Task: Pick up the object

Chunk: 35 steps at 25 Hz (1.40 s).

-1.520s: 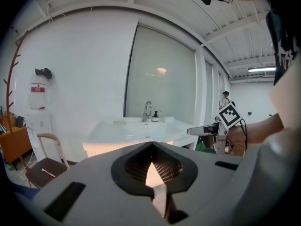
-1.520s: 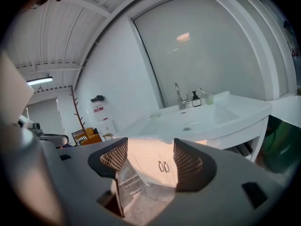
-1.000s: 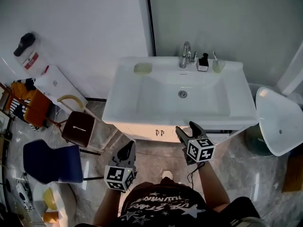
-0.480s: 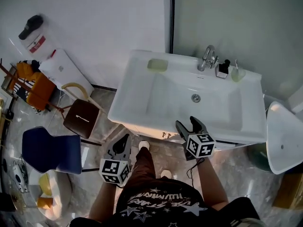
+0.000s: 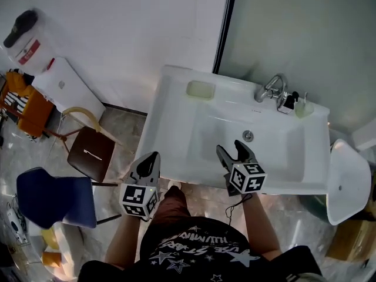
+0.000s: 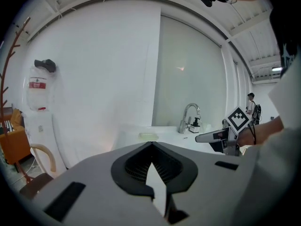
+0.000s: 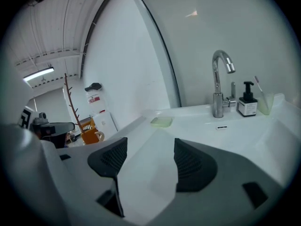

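The white, glossy ceramic sink [image 5: 176, 135] is a broad rectangle with a shallow, rounded bowl and a small round metal drain [image 5: 248, 136]. The soap bar [image 5: 200, 89], pale green, flat and rounded at its corners, lies on the sink's back ledge at 10 o'clock from the drain, well apart from both grippers. At 1 o'clock from the drain stands the curved chrome faucet [image 5: 270, 89], with a small square pump bottle [image 5: 288, 102] with a black top and a clear cup [image 5: 304, 108] just beside it.

The right gripper [image 5: 229, 147] hangs over the sink's front rim at 6 o'clock from the drain. Its 2 dark, ribbed pads stand wide apart with only white basin between them. The left gripper [image 5: 151, 157] hangs off the sink's front left corner, at 8 o'clock from the drain. Its ribbed jaws meet at the tips and hold nothing.

On the glossy marbled floor at 9 o'clock stand a brown square-seated chair [image 5: 91, 153] and a blue chair [image 5: 50, 195].
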Motion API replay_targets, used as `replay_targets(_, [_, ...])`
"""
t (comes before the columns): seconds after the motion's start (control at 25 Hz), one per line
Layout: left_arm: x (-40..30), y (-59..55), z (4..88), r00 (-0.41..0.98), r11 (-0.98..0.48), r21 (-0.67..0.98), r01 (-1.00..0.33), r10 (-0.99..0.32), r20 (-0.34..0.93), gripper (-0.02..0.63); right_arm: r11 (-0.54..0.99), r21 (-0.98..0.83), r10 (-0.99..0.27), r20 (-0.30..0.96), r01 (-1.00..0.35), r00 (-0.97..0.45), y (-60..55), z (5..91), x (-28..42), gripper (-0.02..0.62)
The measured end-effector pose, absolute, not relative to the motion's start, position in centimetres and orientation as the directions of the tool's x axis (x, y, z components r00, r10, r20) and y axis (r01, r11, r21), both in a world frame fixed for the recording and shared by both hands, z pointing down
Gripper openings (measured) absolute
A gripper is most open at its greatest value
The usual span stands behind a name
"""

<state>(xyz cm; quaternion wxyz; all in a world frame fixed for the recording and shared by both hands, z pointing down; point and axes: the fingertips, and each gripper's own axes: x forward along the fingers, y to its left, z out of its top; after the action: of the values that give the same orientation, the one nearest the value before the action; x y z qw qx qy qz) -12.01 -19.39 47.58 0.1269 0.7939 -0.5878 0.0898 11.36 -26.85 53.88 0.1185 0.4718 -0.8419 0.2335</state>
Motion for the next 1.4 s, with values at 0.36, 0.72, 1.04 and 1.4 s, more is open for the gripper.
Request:
replay_targets(0.36, [-17.6, -27.7, 48.2, 0.311, -0.284, 0.13, -0.95, -0.898, 0.311, 0.017, 0.486, -0.257, -0.698, 0.46, -0.835, -0.548, -35.9, 53.9, 3.5, 0.301])
replay_targets(0.72, [-22.5, -34.0, 49.0, 0.302, -0.267, 0.152, -0.952, -0.903, 0.307, 0.017, 0.514, -0.248, -0.671, 0.48, -0.821, -0.565, -43.8, 54.1, -3.1, 0.301])
replay_targets(1.04, [-25.0, -37.9, 50.8, 0.309, -0.254, 0.198, -0.947, -0.892, 0.331, 0.017, 0.499, -0.223, -0.647, 0.546, -0.837, -0.531, -48.4, 57.0, -6.5, 0.301])
replay_targets(1.4, [-25.7, -40.2, 52.5, 0.344, -0.27, 0.244, -0.931, -0.871, 0.351, 0.017, 0.458, -0.18, -0.624, 0.632, -0.871, -0.459, -51.7, 61.1, -8.2, 0.298])
